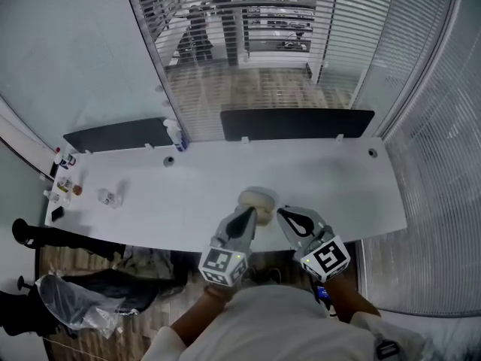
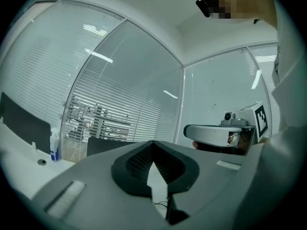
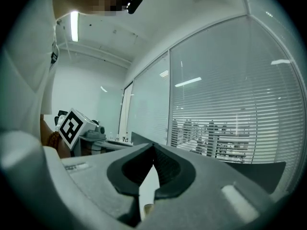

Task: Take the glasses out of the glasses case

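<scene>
A beige oval glasses case [image 1: 258,198] lies closed on the white table [image 1: 353,194], near its front edge. My left gripper [image 1: 250,211] hovers just on the near side of the case, jaws shut and empty. My right gripper [image 1: 282,213] is held beside it, to the right of the case, also shut with nothing between its pads. In the left gripper view the left gripper [image 2: 153,143] points level, tips meeting, and the right gripper [image 2: 218,134] shows at the right. In the right gripper view the right gripper [image 3: 153,147] has its tips together too. No glasses are visible.
A spray bottle [image 1: 174,135] and two dark panels [image 1: 297,122] stand along the table's back edge. Small bottles and bits [image 1: 66,183] crowd the left end, with a clear crumpled item [image 1: 110,197] nearby. Glass walls with blinds surround the table.
</scene>
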`<state>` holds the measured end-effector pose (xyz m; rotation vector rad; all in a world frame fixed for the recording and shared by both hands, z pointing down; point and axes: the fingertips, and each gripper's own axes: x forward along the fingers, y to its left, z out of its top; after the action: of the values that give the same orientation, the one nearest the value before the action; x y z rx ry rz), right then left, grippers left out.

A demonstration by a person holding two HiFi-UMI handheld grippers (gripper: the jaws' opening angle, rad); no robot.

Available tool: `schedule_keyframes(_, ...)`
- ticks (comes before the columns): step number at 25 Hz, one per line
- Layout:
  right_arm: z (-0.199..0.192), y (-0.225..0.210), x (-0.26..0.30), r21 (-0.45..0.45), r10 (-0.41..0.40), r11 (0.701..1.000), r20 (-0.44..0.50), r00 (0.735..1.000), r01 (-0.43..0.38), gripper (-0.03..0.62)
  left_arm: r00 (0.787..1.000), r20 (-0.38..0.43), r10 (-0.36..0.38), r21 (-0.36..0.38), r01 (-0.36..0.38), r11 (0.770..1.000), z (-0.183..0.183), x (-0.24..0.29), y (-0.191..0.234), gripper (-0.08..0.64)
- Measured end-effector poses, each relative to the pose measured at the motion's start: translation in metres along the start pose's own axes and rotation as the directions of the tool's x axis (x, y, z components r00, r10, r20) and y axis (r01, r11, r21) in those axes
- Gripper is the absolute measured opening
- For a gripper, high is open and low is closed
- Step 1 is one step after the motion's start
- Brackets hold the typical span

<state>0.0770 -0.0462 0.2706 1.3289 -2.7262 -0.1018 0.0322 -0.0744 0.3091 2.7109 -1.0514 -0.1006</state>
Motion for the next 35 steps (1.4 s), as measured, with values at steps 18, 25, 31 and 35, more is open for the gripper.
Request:
schedule_keyframes(18, 0.016, 0.043, -0.019, 0.137, 0.008, 0.99, 0.1, 0.995, -0.021, 0.0, 0.999, 0.033, -0.01, 0.026, 0.009, 1.0, 0.012, -0.035, -0.01, 0.0)
schedule_keyframes(25, 0.027, 0.04, -0.017, 0.117, 0.009, 0.993, 0.122, 0.992, -0.024, 0.0, 0.999, 0.033, -0.019, 0.025, 0.018, 1.0, 0.013, -0.032, -0.012, 0.0)
schedule_keyframes(31, 0.025, 0.029, -0.016, 0.114, -0.011, 0.994, 0.122, 0.992, -0.003, 0.0, 0.999, 0.029, -0.024, 0.032, 0.023, 0.999, 0.013, -0.031, -0.013, 0.0)
schedule_keyframes(35, 0.023, 0.027, -0.014, 0.124, -0.013, 0.992, 0.119, 0.993, -0.002, 0.0, 0.999, 0.029, -0.016, 0.033, 0.015, 0.999, 0.011, -0.029, -0.009, 0.0)
